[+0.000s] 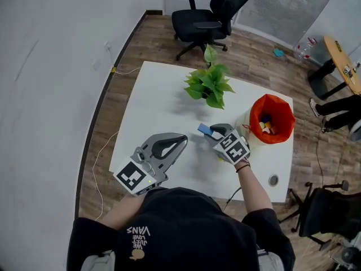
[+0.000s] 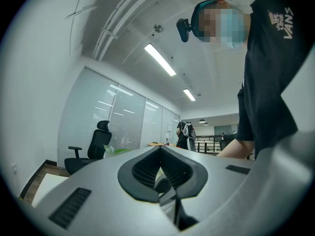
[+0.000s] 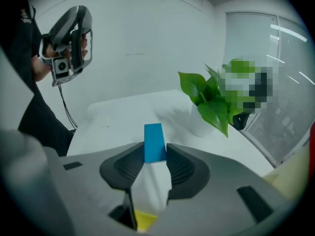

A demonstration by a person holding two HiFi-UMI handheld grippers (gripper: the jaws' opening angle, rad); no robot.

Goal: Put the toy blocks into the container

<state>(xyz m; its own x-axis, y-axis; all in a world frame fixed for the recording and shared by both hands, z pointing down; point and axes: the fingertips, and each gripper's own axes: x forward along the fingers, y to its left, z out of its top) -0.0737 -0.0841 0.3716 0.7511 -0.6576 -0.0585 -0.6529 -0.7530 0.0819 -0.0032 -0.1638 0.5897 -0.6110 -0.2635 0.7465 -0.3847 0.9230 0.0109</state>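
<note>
A blue toy block (image 1: 203, 130) (image 3: 154, 140) stands upright between the pads of my right gripper (image 1: 209, 134) (image 3: 155, 154), which is shut on it a little above the white table (image 1: 158, 112). The orange container (image 1: 272, 117) stands to the right of this gripper, open at the top, with several coloured blocks inside. My left gripper (image 1: 181, 140) (image 2: 160, 150) hovers over the table's near left part, tilted up toward the ceiling; its jaws meet with nothing between them.
A potted green plant (image 1: 210, 86) (image 3: 211, 102) stands on the far side of the table, just behind the right gripper. A black office chair (image 1: 211, 13) sits beyond the table. A round cable hole (image 1: 273, 180) lies near the front right corner.
</note>
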